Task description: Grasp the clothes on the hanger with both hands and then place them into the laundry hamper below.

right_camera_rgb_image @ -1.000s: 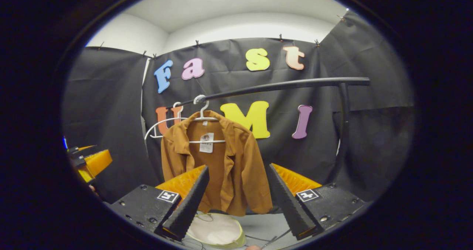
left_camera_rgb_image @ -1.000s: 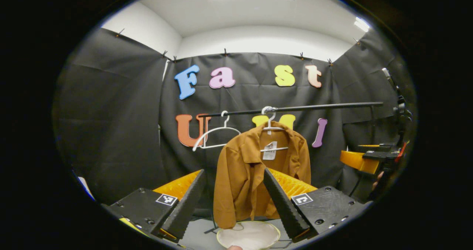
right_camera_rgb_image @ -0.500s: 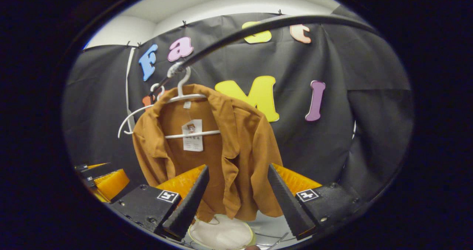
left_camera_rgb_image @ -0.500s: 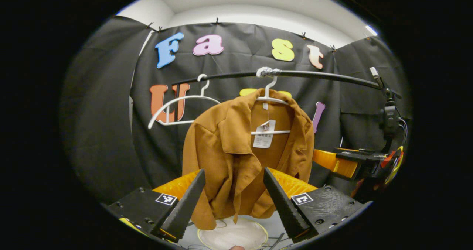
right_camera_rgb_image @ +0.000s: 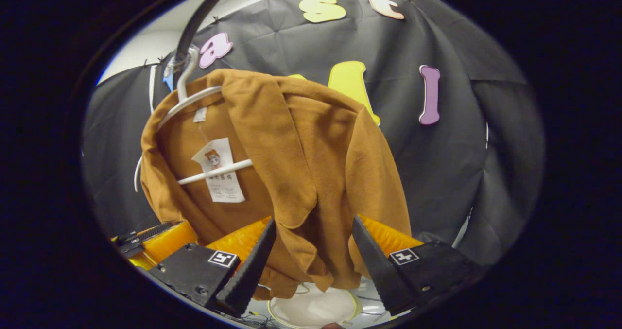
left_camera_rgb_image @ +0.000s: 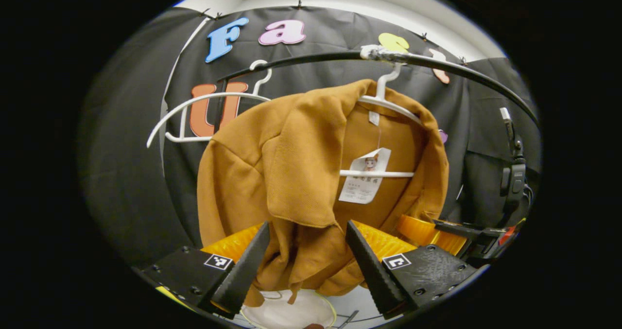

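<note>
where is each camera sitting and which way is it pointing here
left gripper view: rides on the left gripper, facing forward and slightly up at the brown jacket; its own open fingers frame the jacket's left front, with the right gripper beside it.
right gripper view: rides on the right gripper, facing the jacket's right front; its own open fingers and the left gripper show.
Both share the jacket, white hanger, rail and hamper below.

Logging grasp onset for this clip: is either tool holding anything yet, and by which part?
Nothing is held. Both the left tool and the right tool are open, fingers either side of the brown shirt's front.
</note>
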The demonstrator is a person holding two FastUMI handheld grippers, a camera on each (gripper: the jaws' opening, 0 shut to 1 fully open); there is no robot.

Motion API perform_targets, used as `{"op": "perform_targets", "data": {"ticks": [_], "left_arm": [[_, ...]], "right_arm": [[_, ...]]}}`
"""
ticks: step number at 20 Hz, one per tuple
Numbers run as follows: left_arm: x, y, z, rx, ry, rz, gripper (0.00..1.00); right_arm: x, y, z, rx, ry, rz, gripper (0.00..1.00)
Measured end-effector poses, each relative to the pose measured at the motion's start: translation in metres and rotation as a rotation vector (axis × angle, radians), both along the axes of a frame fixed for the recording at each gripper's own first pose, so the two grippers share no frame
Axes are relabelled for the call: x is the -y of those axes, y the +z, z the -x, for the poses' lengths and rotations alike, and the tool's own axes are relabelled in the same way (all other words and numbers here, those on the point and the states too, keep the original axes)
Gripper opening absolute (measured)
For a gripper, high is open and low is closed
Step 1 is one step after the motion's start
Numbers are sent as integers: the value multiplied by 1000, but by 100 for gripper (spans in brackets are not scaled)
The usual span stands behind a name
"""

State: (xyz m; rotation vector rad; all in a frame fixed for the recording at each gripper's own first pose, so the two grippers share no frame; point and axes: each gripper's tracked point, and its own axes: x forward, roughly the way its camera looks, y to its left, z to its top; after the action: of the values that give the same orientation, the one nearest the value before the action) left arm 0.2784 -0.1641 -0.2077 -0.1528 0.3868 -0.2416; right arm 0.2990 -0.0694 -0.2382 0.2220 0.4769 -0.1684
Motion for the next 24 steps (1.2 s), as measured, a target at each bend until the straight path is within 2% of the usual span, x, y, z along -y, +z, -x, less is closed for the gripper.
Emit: {"op": "perform_targets", "data": {"ticks": [1, 2, 4, 5, 6, 7, 8, 9, 11, 12, 13, 15, 17, 19, 20, 24], "left_arm": [[1, -5, -6, -16, 10, 2, 96], [3, -7, -10, -26, 15, 8, 100], [3, -13, -18, -44, 30, 7, 96], [0, -16, -22, -47, 45, -2, 95], [-1, -16, -26, -45, 52, -5, 82], [-2, -17, -29, -48, 53, -6, 81], [-5, -20, -30, -56, 57, -10, 67], [-7, -21, -31, -63, 59, -12, 53], [-23, -25, -35, -78, 111, -23, 26], [-25, -25, -32, -86, 96, 0, 12], [-25, -25, -31, -97, 91, 22, 12], [-23, -22, -28, -109, 50, 53, 8], [-33, -18, -25, -101, 41, 31, 7], [-38, -11, -20, -96, 6, 13, 1], [-43, -7, -17, -90, -3, -1, 6], [-66, 21, -9, -57, -6, 8, 1]], "right_arm": [[4, -5, -4, -12, -9, -15, 98], [7, -9, -7, -24, -11, -25, 97], [7, -14, -12, -35, -22, -69, 89], [8, -13, -13, -32, -23, -99, 79], [9, -12, -13, -30, -14, -128, 74], [11, -11, -13, -22, -3, -154, 60], [16, -10, -12, -13, -5, -173, 55], [23, -7, -13, 4, -14, -187, 45], [39, -2, -12, 43, -32, -217, 27], [44, 1, -10, 65, -33, -240, 25], [50, 5, -10, 85, -26, -268, 18], [62, 14, -10, 130, -27, -318, 13], [73, 24, -8, 159, -26, -342, 10], [82, 33, -5, 192, -28, -358, 9], [87, 39, -4, 208, -35, -371, 9], [108, 66, -1, 310, -64, -478, 9]]}}
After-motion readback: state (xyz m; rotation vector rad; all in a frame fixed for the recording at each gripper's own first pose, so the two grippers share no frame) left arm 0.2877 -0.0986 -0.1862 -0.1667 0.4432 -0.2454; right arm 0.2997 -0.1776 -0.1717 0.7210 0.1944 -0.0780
